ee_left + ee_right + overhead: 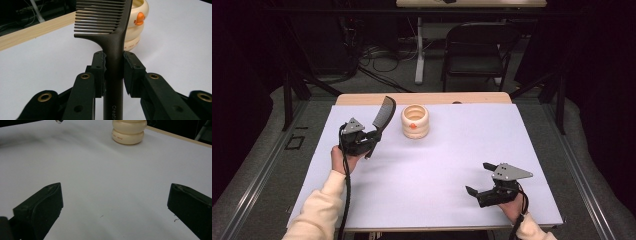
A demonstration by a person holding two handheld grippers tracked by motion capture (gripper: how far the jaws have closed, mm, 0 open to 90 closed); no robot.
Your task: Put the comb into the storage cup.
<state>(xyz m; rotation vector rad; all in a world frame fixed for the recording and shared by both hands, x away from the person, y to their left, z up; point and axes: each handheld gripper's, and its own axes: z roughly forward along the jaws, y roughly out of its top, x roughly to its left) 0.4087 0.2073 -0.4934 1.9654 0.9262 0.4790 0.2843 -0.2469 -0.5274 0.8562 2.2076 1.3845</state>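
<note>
Your left tool (pixel 371 135) is clamped on the comb (pixel 113 45) handle, held up near the tabletop's far edge just beside the cream cup (pixel 415 121) (likely its destination). Your right tool (pixel 479 182) is wide open, empty, near the front-right corner. Comb not yet placed.

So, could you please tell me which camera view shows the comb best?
The left gripper view: the dark comb stands close up, its handle clamped in the left gripper, teeth distinct. The high view shows the comb small, raised beside the cream holder. The right gripper view gives the holder and white table.
</note>
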